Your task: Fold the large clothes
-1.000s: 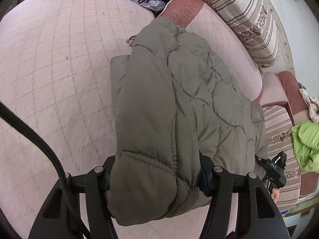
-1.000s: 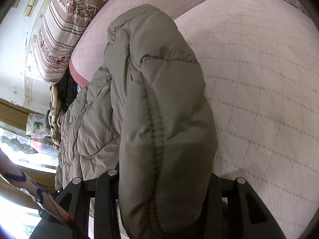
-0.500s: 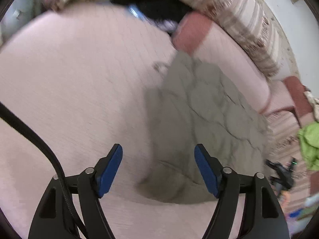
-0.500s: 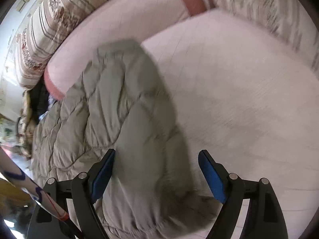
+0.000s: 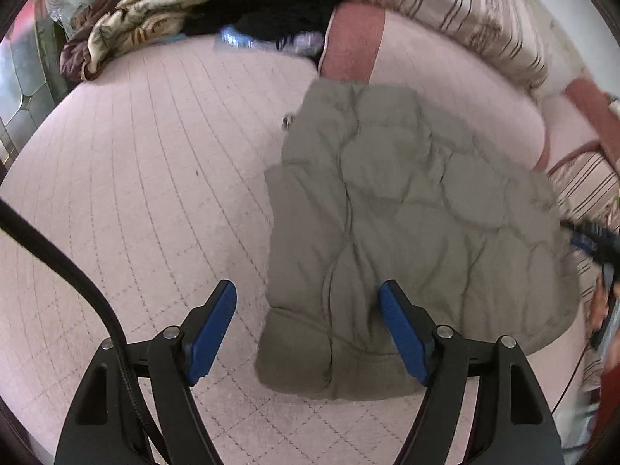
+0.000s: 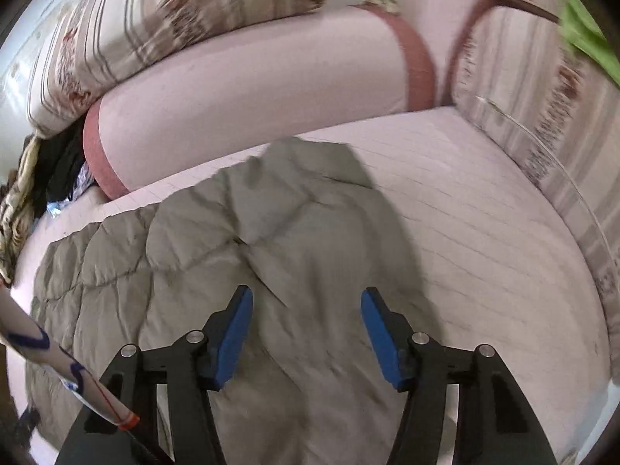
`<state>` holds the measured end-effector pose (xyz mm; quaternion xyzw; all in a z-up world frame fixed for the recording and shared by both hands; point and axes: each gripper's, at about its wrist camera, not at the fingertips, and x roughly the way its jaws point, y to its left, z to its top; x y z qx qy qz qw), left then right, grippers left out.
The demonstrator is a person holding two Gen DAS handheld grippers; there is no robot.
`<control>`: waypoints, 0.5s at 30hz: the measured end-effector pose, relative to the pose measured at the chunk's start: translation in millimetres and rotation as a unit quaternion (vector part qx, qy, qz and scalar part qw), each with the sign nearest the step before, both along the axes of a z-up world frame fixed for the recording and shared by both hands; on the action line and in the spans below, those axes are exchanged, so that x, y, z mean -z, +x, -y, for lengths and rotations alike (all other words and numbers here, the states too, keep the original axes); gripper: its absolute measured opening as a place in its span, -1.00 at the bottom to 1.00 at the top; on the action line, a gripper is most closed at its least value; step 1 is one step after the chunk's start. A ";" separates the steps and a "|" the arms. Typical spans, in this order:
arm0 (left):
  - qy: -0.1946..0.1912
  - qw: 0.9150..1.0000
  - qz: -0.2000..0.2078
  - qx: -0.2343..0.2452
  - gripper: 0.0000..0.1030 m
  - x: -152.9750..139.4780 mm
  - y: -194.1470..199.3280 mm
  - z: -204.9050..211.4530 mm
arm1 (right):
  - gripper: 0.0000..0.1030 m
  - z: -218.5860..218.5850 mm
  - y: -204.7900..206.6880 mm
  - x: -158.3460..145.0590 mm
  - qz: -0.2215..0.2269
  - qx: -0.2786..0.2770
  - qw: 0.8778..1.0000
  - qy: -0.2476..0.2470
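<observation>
On the pink quilted mattress (image 5: 135,178) lies the olive padded jacket (image 5: 407,232), spread flat and released, its diamond stitching showing across the whole back. From the left wrist view its long axis runs from the near hem, just ahead of the left gripper (image 5: 308,329), away toward the pink bolster (image 5: 445,89) at the far edge, the narrow far end nearly touching the bolster's dark-red band. A folded panel forms a lengthwise ridge down the jacket's left half. The left gripper stands wide, its blue pads (image 5: 211,333) apart and holding nothing; the right-hand pad overlaps the jacket's near corner in the picture, while the left one sits over bare mattress.

From the right wrist view the jacket (image 6: 240,255) stretches sideways to the left and reaches a rounded point toward the bolster (image 6: 252,89). The right gripper (image 6: 306,333) is also spread wide over the jacket's near part, gripping nothing; whether its tips touch the fabric I cannot tell.

Above the bolster rests a striped, flower-patterned cushion (image 6: 155,19); a second striped cushion (image 6: 542,108) lines the right side. At the far left corner are a rumpled brown and cream blanket (image 5: 128,27) and dark clothing (image 5: 271,19). A bright green cloth (image 6: 585,35) shows at the upper right. Both views are slightly motion-blurred.
</observation>
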<state>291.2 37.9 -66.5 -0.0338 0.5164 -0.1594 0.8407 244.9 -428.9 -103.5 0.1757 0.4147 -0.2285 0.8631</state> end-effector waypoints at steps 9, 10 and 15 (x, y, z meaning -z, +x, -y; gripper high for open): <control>-0.050 0.997 -0.062 -0.014 0.63 20.6 23.1 -10.2 | 0.24 36.4 51.6 43.5 -0.064 0.055 0.996 -0.020; -0.050 0.997 -0.063 -0.015 0.63 20.7 24.0 -8.1 | 0.24 36.7 49.8 39.2 -0.062 0.059 0.996 -0.024; -0.026 0.998 -0.049 -0.019 0.63 18.8 19.7 -2.1 | 0.21 9.2 8.4 4.5 -0.028 0.034 0.997 -0.059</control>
